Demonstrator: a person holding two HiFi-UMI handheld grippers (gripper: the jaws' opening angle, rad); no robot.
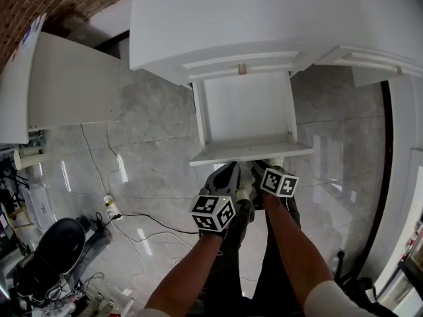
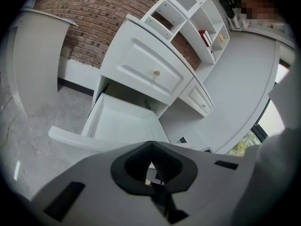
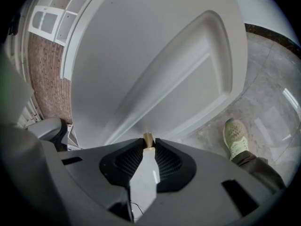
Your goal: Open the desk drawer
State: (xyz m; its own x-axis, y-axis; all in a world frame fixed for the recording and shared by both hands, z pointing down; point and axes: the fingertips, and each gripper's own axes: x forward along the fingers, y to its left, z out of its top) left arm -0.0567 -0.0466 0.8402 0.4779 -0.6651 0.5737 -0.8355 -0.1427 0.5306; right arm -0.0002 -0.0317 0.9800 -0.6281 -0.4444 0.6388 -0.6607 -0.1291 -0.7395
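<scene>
The white desk has its lower drawer pulled out, and the inside shows nothing in it. My right gripper is at the drawer's front panel, shut on its small brass knob. My left gripper hangs just left of it below the panel edge, shut with nothing in its jaws. From the left gripper view the open drawer lies under a closed upper drawer with a brass knob.
Grey marble floor lies under the desk. Cables and a power strip run at the left beside a black chair. A white panel leans left. My shoe is below the drawer. A shelf unit holds a red book.
</scene>
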